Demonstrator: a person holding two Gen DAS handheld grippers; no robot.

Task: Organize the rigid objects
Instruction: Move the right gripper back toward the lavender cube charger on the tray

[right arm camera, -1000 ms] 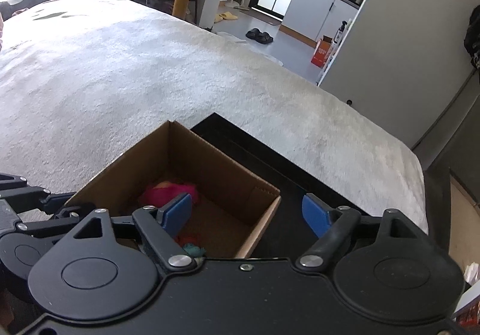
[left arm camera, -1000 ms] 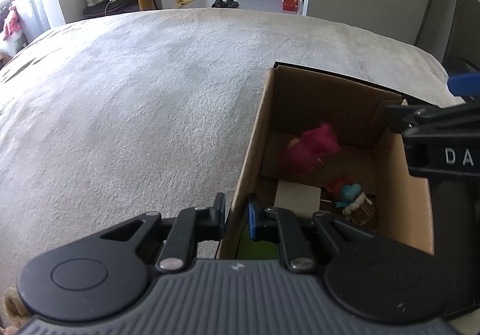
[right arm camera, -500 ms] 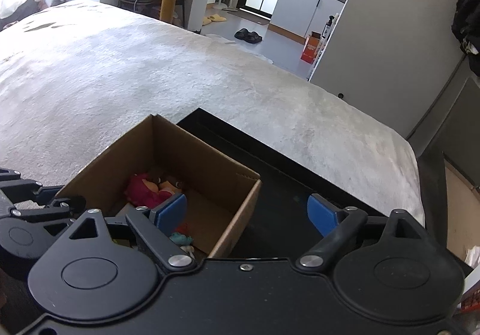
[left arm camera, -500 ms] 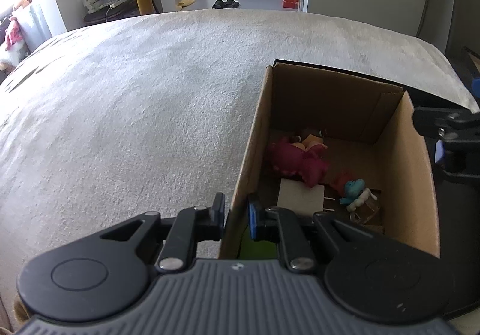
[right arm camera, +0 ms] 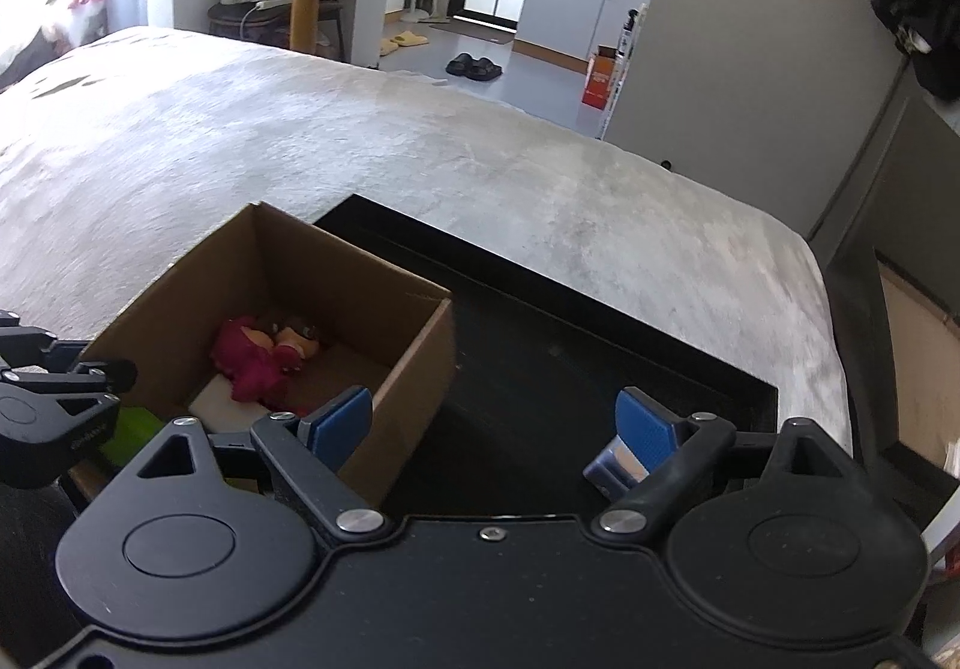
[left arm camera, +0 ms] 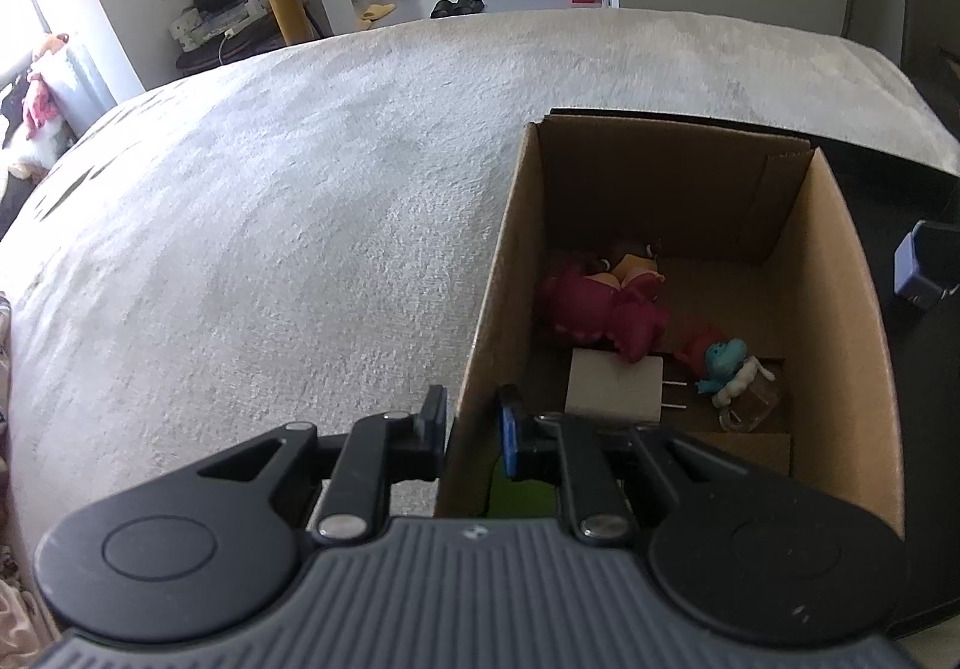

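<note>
left tongs (left arm camera: pixel 474 423) clamped on cardboard box (left arm camera: pixel 834 273) wall, right tongs (right arm camera: pixel 492 429) open, no legible writing

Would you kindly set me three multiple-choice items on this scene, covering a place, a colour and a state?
1. Where does the pink doll lie?
A on the blanket
B in the cardboard box
C on the black tray

2. What colour is the charger in the box?
A white
B red
C black

3. How does the left gripper stand?
A wide open
B out of sight
C shut on the box wall

Key: B, the pink doll lies inside the cardboard box. A, the charger is white. C, the left gripper pinches the wall.
</note>
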